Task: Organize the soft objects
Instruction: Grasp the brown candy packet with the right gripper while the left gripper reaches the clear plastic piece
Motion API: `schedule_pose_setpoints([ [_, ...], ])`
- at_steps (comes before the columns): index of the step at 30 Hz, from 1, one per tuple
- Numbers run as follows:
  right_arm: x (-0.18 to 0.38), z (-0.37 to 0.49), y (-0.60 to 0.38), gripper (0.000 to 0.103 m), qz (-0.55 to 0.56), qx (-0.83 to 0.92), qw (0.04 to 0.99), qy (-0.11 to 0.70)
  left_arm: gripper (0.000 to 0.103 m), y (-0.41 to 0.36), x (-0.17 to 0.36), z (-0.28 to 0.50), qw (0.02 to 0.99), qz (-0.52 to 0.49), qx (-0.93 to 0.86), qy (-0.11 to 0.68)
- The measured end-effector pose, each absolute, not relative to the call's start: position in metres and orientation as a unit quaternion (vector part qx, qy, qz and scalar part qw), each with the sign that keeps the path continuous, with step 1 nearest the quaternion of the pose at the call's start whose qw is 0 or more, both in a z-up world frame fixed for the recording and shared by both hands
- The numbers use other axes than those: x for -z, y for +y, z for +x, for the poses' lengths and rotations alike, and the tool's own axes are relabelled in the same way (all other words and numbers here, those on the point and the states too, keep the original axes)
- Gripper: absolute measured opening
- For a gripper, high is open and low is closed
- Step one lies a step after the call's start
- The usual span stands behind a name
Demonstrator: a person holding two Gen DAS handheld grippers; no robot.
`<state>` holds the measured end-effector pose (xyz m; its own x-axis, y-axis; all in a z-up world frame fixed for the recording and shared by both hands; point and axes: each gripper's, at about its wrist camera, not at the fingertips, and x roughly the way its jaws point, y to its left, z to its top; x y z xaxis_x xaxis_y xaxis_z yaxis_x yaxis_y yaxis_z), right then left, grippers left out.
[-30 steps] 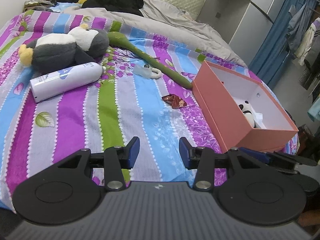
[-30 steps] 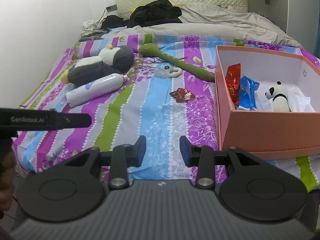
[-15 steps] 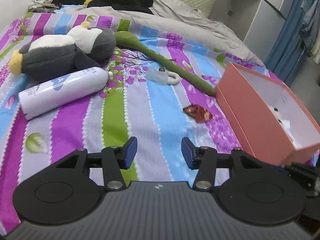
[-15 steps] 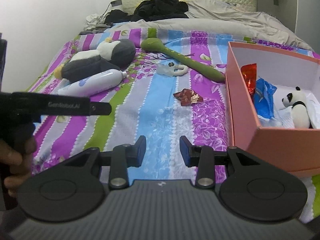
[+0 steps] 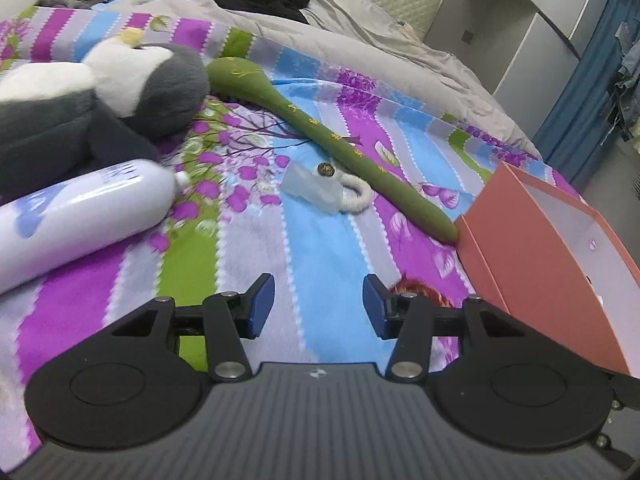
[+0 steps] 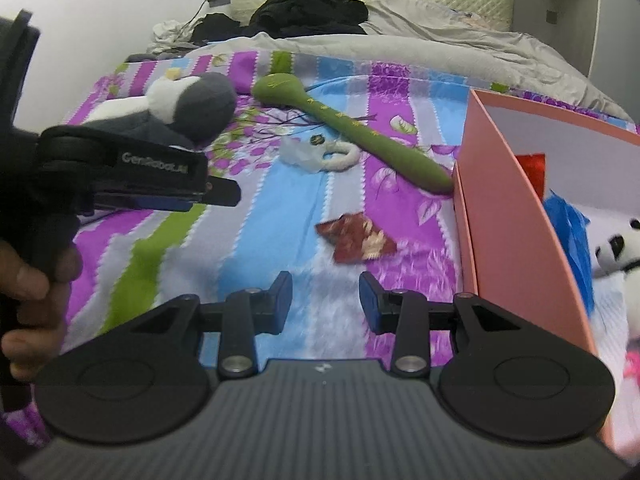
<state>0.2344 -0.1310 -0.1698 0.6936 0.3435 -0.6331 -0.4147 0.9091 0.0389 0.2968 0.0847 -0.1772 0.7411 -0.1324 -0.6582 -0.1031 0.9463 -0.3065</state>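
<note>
Plush (image 5: 120, 80), upper left, looks light and squashy; pinch its grey body. Your left gripper (image 5: 318, 306) and right gripper (image 6: 324, 300) gape empty.

Both views look forward and downward along a hand-held gripper, low over a bed (image 5: 320, 216) with a striped cover. The left wrist view sits close to the cover, with the left hand-held gripper (image 5: 319, 305) filling its lower edge and a grey-and-white plush (image 5: 120, 92) large at its left. The right wrist view looks from slightly further right, its own right hand-held gripper (image 6: 323, 301) at the bottom, an orange box (image 6: 516, 216) close at its right and the other gripper body seen side-on at its left. Both views share the plush, a long green toy (image 5: 340, 148), the box's near corner and the headboard end of the bed.
</note>
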Motion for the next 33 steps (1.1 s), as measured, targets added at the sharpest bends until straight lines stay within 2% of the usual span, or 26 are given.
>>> schedule_pose_setpoints([
  [15,0.192,0.297,-0.111,0.04,-0.101,-0.183,0.928,0.309,0.051,0.097,0.205,0.412,0.903,-0.248,0.029,0.349],
  [18,0.196,0.302,-0.11,0.05,-0.105,-0.18,0.928,0.31,0.051,0.099,0.213,0.423,0.899,-0.258,0.02,0.354],
  [24,0.207,0.311,-0.105,0.052,-0.107,-0.189,0.922,0.319,0.051,0.106,0.229,0.438,0.888,-0.286,0.002,0.36],
  [25,0.209,0.313,-0.104,0.052,-0.106,-0.191,0.921,0.323,0.049,0.107,0.23,0.44,0.888,-0.289,0.001,0.358],
  [30,0.214,0.318,-0.104,0.05,-0.1,-0.194,0.92,0.326,0.027,0.108,0.231,0.444,0.891,-0.287,0.002,0.352],
  [32,0.215,0.319,-0.104,0.05,-0.098,-0.194,0.92,0.327,0.015,0.108,0.232,0.444,0.892,-0.283,-0.001,0.353],
  [33,0.215,0.319,-0.104,0.05,-0.097,-0.195,0.92,0.327,0.013,0.107,0.231,0.444,0.893,-0.279,-0.001,0.352],
])
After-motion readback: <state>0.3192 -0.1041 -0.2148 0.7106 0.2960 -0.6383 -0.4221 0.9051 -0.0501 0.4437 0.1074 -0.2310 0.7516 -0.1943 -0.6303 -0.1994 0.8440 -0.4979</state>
